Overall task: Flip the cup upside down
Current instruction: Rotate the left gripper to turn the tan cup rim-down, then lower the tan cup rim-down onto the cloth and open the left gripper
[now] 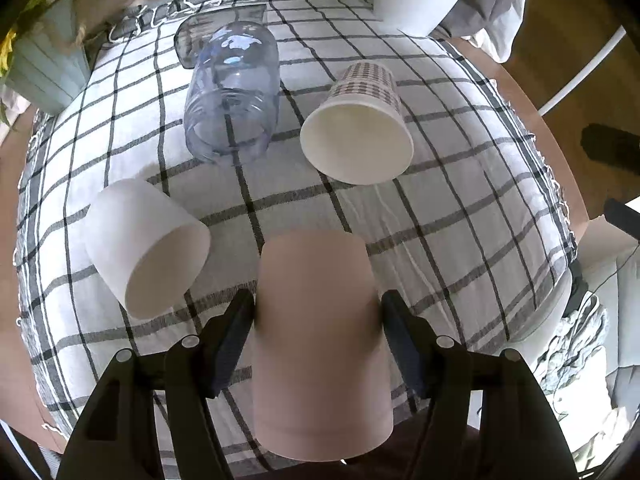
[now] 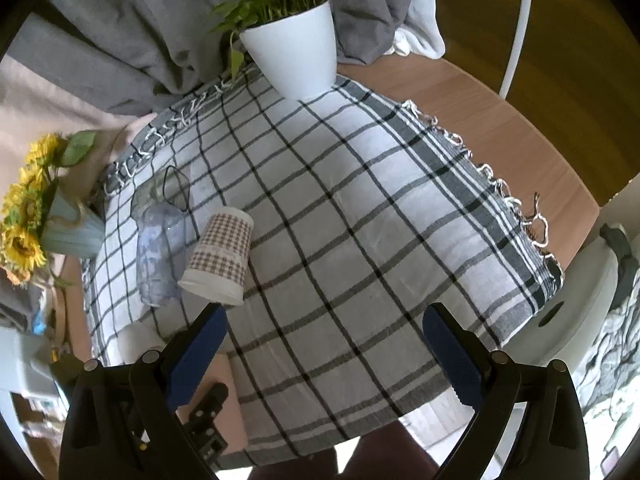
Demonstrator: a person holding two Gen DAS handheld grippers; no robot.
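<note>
The left gripper (image 1: 318,312) clasps the pink cup (image 1: 320,340), mouth toward the camera. The right gripper (image 2: 324,334) hangs released. Next likely: turn it rim-down onto the cloth (image 1: 440,208)

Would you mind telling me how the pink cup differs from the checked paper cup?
The pink cup is plain, sits between the left claw fingers, closed end pointing away. The checked paper cup is patterned, lies free on the tablecloth, white mouth facing the camera. Both are tapered cups.

Both wrist views look down, close, sharing the checked cloth (image 1: 460,208) — patterned cup (image 2: 220,258).
</note>
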